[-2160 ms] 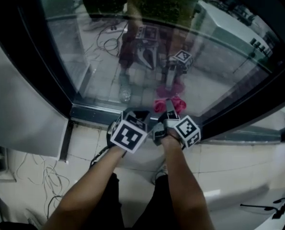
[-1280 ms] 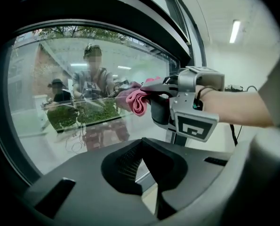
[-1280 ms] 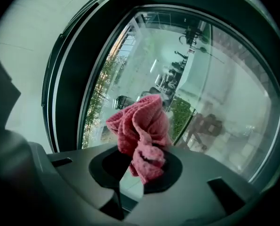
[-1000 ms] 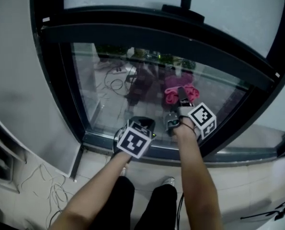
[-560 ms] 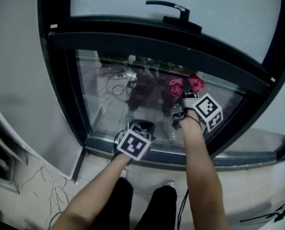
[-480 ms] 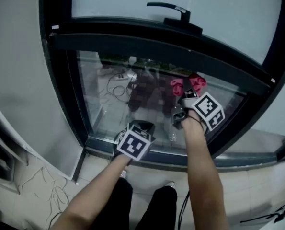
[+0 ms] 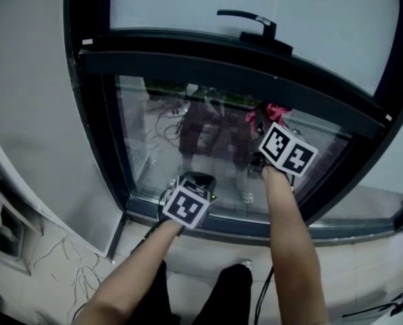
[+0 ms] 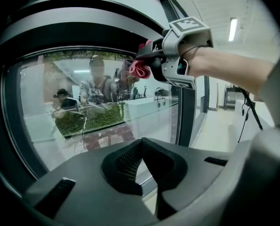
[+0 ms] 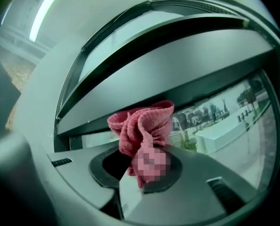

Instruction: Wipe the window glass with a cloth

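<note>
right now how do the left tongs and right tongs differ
The right tongs are shut on a red cloth; the left tongs are shut on nothing. The right tongs are high near the pane's top bar; the left tongs sit low by the bottom frame. Both point at the window glass.

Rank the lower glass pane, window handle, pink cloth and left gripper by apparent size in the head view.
1. lower glass pane, by far.
2. left gripper, though nearest the camera.
3. window handle: longer but thinner, so nearly tied with it.
4. pink cloth, partly hidden behind the right gripper.
</note>
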The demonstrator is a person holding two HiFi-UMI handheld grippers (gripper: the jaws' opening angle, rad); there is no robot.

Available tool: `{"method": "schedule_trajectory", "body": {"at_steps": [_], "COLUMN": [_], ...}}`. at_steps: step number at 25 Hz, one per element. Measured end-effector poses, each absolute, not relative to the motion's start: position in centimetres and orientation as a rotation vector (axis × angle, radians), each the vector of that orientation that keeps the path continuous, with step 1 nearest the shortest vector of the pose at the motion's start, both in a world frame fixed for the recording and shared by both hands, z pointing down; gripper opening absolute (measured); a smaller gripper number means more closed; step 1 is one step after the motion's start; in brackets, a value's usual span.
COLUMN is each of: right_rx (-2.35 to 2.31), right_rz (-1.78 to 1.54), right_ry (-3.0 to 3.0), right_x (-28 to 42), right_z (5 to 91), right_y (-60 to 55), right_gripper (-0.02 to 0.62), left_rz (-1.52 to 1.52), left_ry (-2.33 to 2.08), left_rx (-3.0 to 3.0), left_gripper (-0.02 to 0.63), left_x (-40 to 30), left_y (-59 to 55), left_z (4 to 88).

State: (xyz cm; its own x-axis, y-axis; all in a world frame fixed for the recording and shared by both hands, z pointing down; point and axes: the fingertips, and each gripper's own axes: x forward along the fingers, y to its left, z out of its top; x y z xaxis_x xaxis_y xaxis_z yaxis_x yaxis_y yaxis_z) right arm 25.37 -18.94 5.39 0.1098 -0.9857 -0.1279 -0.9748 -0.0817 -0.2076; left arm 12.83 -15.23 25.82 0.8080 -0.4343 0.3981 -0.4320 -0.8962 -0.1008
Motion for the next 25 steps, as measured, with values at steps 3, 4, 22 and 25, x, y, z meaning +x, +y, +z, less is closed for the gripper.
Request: {"method": "schedule_trajectory", "body": {"at_steps": [3,4,22,25], "right_rx": [-2.240,-2.268,-2.846,-2.865], "right_rz": [-0.002,0.023,1.057,1.170], "right_ry": [1.993,2.014,2.466,2.506], "right_x": [24.2,23.6,18.5,18.3], "right_z": [5.6,5.7,9.1,9.5], "right_y": [-19.7,-20.1,-22.9,-22.8], "right_gripper": [0.055,0.055,0.055,0.055], "left_rz": [-0.651,-0.649,-0.643,-0.636], "left_ry": [0.734,0.742,0.804,0.779], "left_rx": [-2.983,-2.985,-3.037,-3.063], "left_gripper": [0.008,0.008,0.008,0.008], "left_x": [11.6,11.2,7.8,8.6], "left_y": [-15.9,-16.1,-19.4,-19.4], "left_z": [25.6,25.7,28.3,29.3]}}
